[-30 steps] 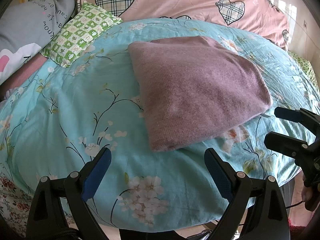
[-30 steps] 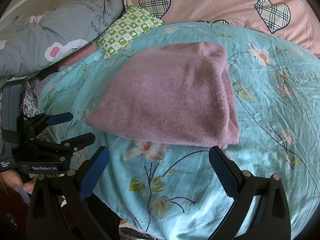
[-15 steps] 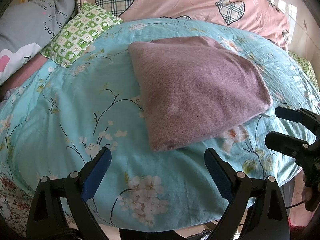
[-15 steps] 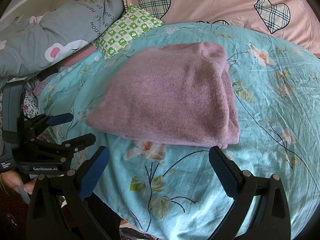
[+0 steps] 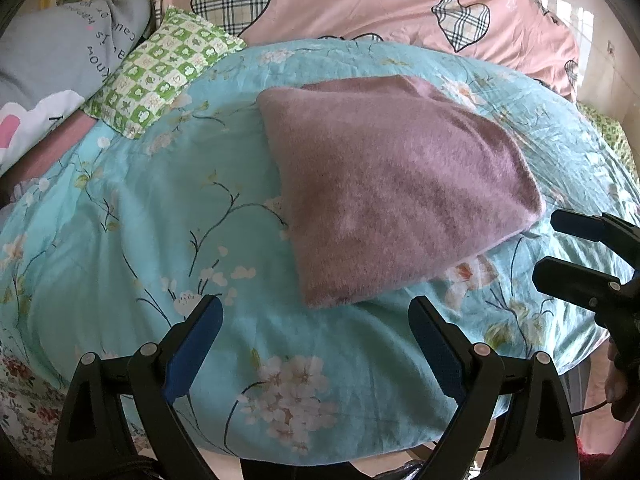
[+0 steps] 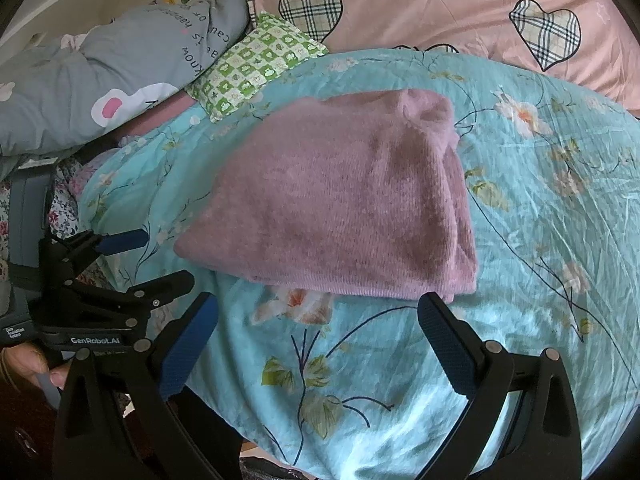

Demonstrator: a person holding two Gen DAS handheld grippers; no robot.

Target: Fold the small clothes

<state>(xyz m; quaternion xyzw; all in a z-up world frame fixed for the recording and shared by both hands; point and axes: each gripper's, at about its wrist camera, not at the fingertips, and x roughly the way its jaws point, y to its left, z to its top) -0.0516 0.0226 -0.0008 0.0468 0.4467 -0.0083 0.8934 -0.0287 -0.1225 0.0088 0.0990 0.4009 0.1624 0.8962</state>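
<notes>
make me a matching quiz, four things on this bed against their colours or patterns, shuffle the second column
Things:
1. folded sweater
2. small pillow
3. bed cover
4. big pillow

Looks:
A. pink with plaid hearts
B. mauve, fuzzy
C. green and white checks
D. turquoise with blossoms

Pairs: 1-B, 2-C, 3-D, 4-A

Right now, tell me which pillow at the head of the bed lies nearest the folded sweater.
The green checked pillow: small, its corner resting on the blue quilt beside the purple sweater. The grey pillow lies further off.
</notes>
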